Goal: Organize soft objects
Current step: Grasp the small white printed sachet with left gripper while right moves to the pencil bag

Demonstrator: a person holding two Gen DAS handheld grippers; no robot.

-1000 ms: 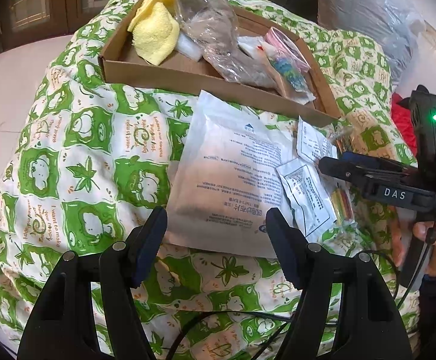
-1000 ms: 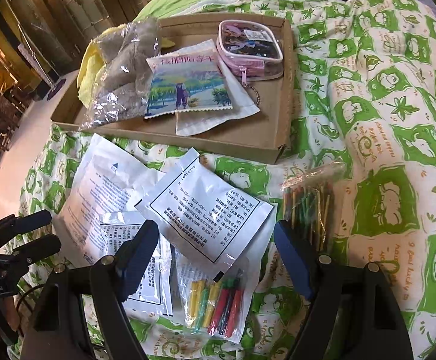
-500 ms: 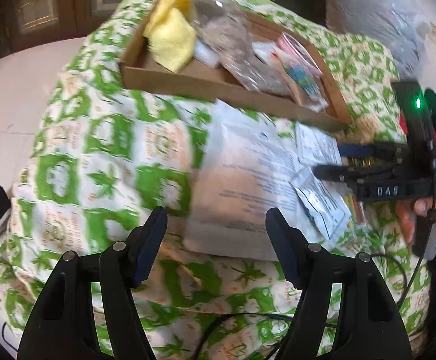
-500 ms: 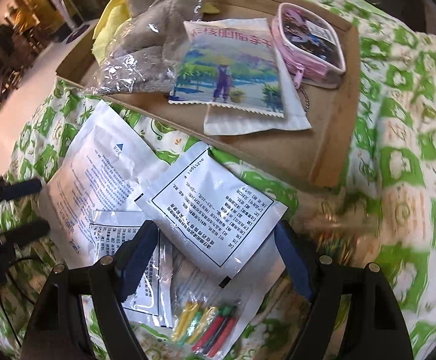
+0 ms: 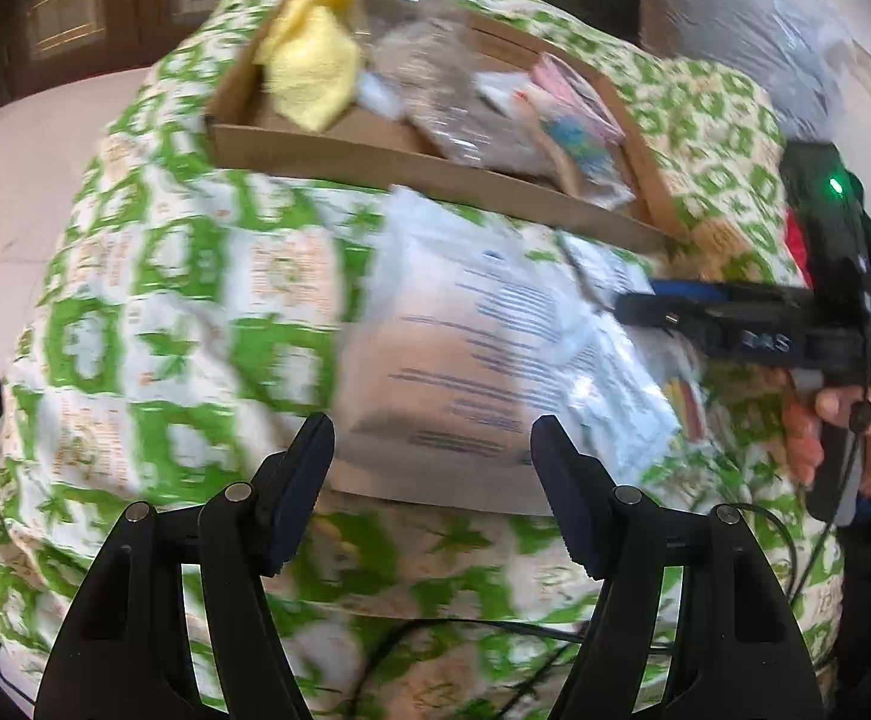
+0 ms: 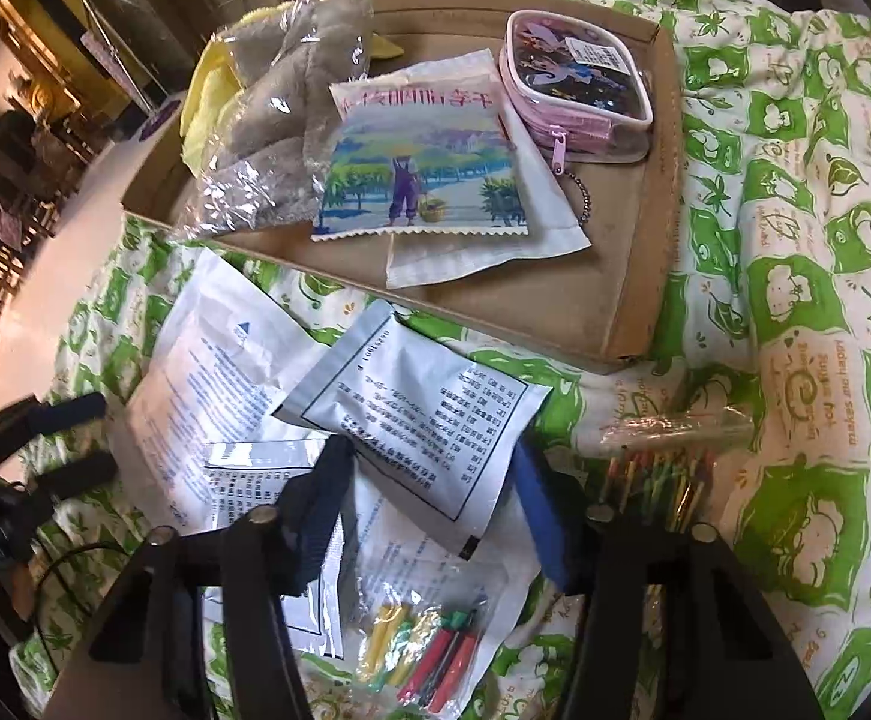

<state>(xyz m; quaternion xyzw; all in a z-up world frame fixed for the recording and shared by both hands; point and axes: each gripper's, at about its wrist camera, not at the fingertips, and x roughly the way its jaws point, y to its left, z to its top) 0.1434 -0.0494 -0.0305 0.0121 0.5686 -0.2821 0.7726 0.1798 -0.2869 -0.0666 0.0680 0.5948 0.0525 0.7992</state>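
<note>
R gripper point(image 6: 429, 498) is closing in on the white sachet w/ black-framed print point(image 6: 417, 420); its jaws have just been narrowing, and the sachet's lower edge is sitting between them. Can't tell if the pads are pressing on it yet, so I'm calling it not gripped. L gripper point(image 5: 432, 495) is hanging wide, nothing between its fingers, over the near edge of the big white pouch point(image 5: 465, 360); that view is badly blurred.

Where things are lying: the sachet is resting on top of the big pouch and overlapping a smaller printed packet point(image 6: 255, 480) and a clear bag of coloured sticks point(image 6: 429, 642), all on the green-print quilt point(image 6: 795, 240) of the bed. The cardboard tray point(image 6: 633, 276) is sitting just beyond, already holding a bagged grey plush point(image 6: 279, 120), a picture sachet point(image 6: 423, 174) and a pink zip pouch point(image 6: 579, 78). Another bundle of sticks point(image 6: 657, 474) is lying apart, to the right.

Risks, as I'm judging them:
- Sachet is thin and slick, so a shallow edge pinch could slip on the lift.
- Pads coming down too deep could catch the layers under it too, dragging the stick bag or the packet along.
- Quilt is soft and giving, so pressing down may sink the pile and tilt the sachet out of the jaws.
- Tray is full on the left; a drop there may slide off the plush.
</note>
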